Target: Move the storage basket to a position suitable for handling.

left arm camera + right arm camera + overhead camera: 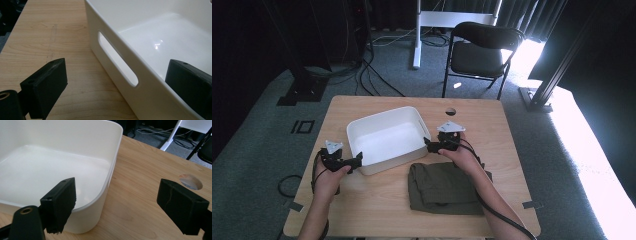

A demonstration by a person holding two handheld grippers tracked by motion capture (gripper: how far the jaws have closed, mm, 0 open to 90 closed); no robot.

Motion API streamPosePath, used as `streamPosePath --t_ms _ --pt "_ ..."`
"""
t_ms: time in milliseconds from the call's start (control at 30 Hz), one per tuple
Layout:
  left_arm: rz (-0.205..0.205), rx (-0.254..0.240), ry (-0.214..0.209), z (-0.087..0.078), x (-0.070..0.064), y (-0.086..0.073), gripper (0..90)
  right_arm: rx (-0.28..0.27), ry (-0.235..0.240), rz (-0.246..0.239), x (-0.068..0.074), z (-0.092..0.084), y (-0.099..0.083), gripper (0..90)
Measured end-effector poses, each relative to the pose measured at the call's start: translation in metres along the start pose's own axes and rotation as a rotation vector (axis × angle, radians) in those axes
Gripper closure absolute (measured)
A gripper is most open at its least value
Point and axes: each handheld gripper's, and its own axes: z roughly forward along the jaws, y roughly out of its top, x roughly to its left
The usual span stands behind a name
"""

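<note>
High view shows each hand-held gripper, left (pixel 357 160) and right (pixel 428 144), gaping astride opposite end walls of the white bin (pixel 412 153), apparently ready to lift it.

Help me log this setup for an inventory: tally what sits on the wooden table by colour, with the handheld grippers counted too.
White: 1, the bin
Olive green: 1, the folded cloth
Black: 2, the left gripper with open jaws astride the bin's wall, and the right gripper with open jaws astride the bin's rim
Total: 4
</note>
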Motion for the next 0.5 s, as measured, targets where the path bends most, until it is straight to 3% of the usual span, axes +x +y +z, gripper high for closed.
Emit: streamPosePath --t_ms 133,500 --pt "0.015 -0.001 0.011 0.0006 0.0010 0.0015 5.3 -0.009 -0.008 -0.012 0.0028 -0.0042 -0.0028 15.6" --pt "0.028 0.006 0.013 0.0077 -0.0001 0.0061 7.7 -0.012 0.010 0.039 0.0034 -0.0093 -0.0082 17.5"
